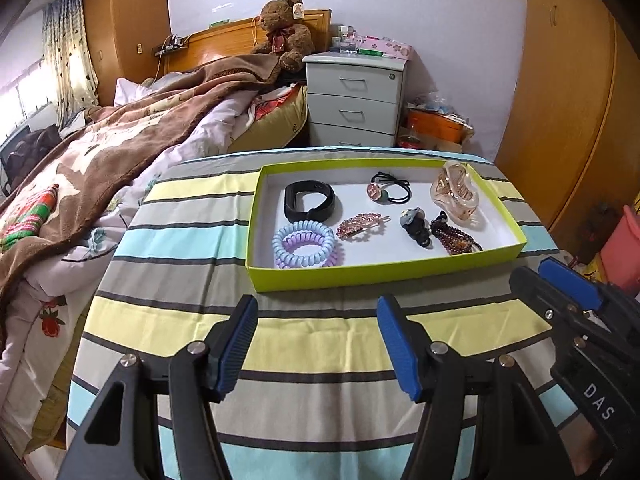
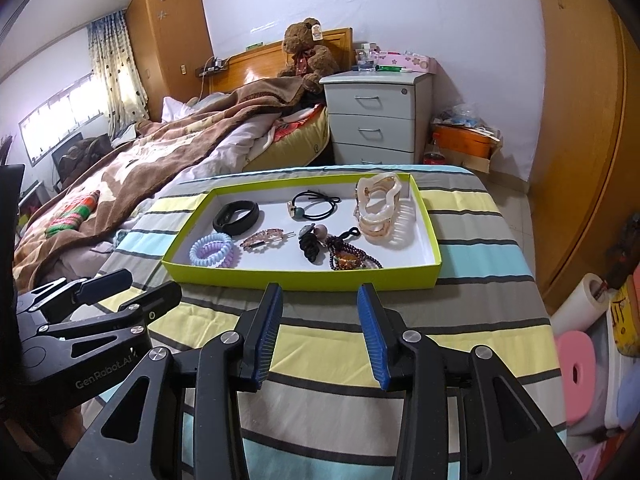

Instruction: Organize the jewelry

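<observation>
A lime-green tray (image 1: 384,272) sits on the striped table (image 1: 304,344), just ahead of both claws. It holds a black wristband (image 1: 309,201), coiled hair ties (image 1: 304,243), a rhinestone barrette (image 1: 360,225), a bead bracelet (image 1: 456,236) and a large translucent hair clip (image 1: 456,194). The left claw (image 1: 318,344) and right claw (image 2: 320,334) hover with fingers apart, gripping nothing.

Matt cardboard tray (image 1: 384,276), striped woven cloth (image 1: 312,344), glossy translucent plastic claw clip (image 1: 456,194), plush bear (image 1: 286,32)
</observation>
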